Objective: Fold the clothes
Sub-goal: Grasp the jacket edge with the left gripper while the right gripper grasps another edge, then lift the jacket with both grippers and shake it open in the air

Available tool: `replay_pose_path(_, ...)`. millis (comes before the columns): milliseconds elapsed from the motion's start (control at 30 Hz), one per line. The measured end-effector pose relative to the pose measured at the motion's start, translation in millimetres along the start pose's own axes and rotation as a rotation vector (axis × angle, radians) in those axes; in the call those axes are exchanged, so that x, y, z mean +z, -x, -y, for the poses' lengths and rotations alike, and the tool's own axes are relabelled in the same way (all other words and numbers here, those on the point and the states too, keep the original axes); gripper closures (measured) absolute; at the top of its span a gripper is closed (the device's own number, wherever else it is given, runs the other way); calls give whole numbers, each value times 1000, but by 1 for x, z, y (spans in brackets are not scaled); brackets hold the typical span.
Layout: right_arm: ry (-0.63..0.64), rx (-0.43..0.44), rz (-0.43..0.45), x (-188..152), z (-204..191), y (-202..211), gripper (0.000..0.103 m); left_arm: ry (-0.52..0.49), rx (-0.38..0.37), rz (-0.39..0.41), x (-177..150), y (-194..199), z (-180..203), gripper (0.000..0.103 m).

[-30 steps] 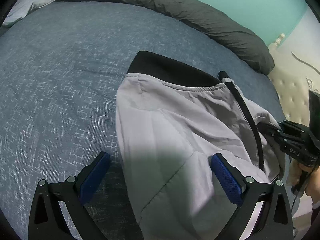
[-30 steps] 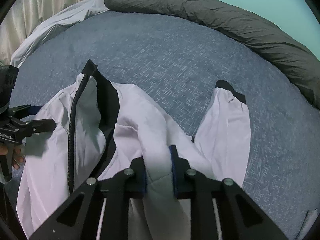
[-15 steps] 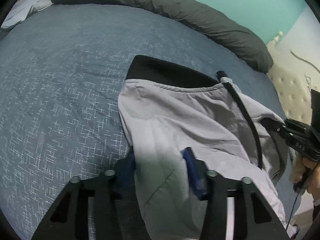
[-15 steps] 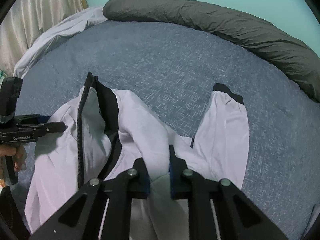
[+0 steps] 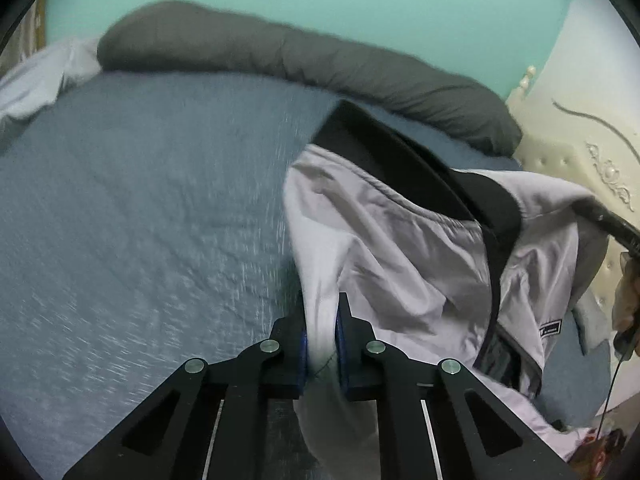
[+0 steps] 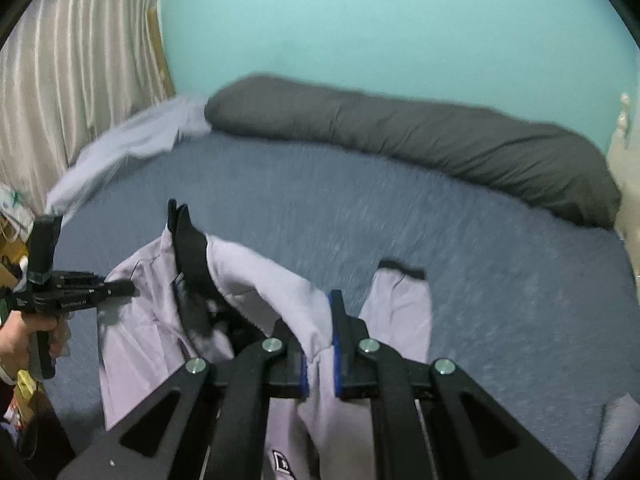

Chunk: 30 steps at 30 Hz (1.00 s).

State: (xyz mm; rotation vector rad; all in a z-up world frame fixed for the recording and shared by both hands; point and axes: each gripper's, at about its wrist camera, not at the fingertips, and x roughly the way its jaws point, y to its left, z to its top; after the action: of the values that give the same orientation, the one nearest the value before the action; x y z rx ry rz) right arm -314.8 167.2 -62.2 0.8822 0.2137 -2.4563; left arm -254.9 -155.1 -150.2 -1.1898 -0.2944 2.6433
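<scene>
A light grey jacket [image 5: 400,264] with a black collar and black zip hangs lifted above the blue bed [image 5: 140,220]. My left gripper [image 5: 322,324] is shut on a fold of its grey fabric at the left edge. My right gripper [image 6: 320,336] is shut on another grey fold of the jacket [image 6: 256,276]; a sleeve with a black cuff [image 6: 400,300] trails on the bed to the right. The left gripper also shows at the left of the right wrist view [image 6: 124,289], pinching the jacket's edge.
A long dark grey bolster [image 6: 420,140] lies along the far side of the bed under the teal wall. A pale sheet [image 6: 128,148] and curtain are at the left. A cream padded headboard [image 5: 568,168] stands at the right.
My left gripper closed on the jacket's left edge. Both grippers then rose, lifting the jacket off the bed; both views tilted up toward the wall.
</scene>
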Motion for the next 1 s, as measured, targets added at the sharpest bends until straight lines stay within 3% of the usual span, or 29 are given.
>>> replay_pose_path(600, -2, -92, 414, 102, -15, 305, 96, -260, -13, 344, 115, 243, 122, 96)
replay_pose_path(833, 15, -122, 529, 125, -33, 401, 96, -344, -8, 474, 133, 340, 170, 97)
replay_pose_path(1000, 20, -135, 587, 128, -48, 458, 96, -378, -16, 531, 126, 395, 189, 97)
